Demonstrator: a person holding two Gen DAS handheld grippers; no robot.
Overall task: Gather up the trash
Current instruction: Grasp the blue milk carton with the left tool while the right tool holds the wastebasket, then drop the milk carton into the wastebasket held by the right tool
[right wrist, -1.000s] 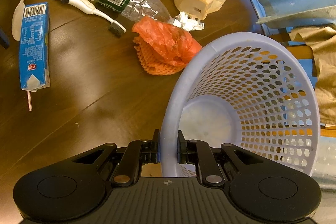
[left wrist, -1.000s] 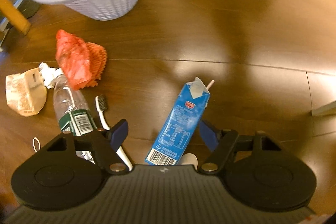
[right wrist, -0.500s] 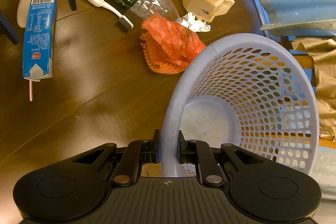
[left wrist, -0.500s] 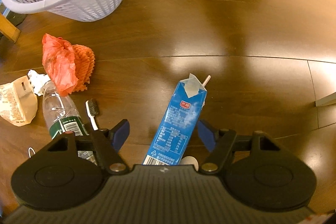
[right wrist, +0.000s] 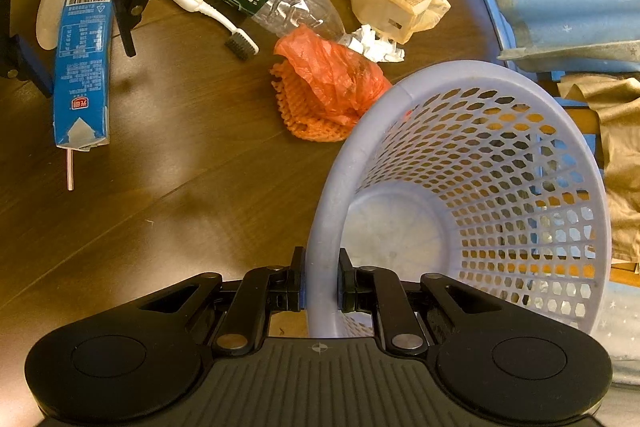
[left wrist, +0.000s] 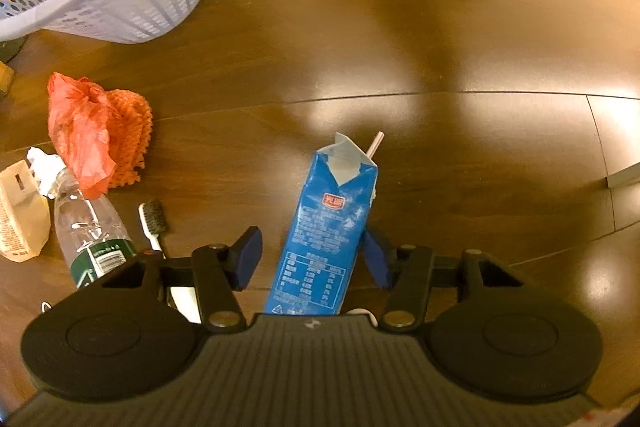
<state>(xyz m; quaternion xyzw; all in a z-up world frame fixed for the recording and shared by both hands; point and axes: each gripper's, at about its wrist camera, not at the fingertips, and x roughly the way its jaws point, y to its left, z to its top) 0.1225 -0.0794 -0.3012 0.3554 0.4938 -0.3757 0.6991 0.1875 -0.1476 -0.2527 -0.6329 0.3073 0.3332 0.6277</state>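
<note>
Left claw point(left wrist: 312, 259) is closing around the blue rectangular milk carton point(left wrist: 326, 231), not yet gripping, while right claw point(right wrist: 320, 285) is clamping the lavender perforated plastic basket's point(right wrist: 520, 147) rim.

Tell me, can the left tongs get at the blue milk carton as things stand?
Probably yes. The left tongs, which have just been closing, already straddle the blue milk carton lying on the floor; nothing covers it, and the toothbrush lies apart.

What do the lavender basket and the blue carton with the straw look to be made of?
Lavender perforated basket: moulded plastic, matte, going by its even cut-out holes and thick smooth rim. Blue drink carton: coated paperboard, slightly glossy, with sharp folds, a torn-open top flap and printed panels; any inner lining cannot be seen.
</note>
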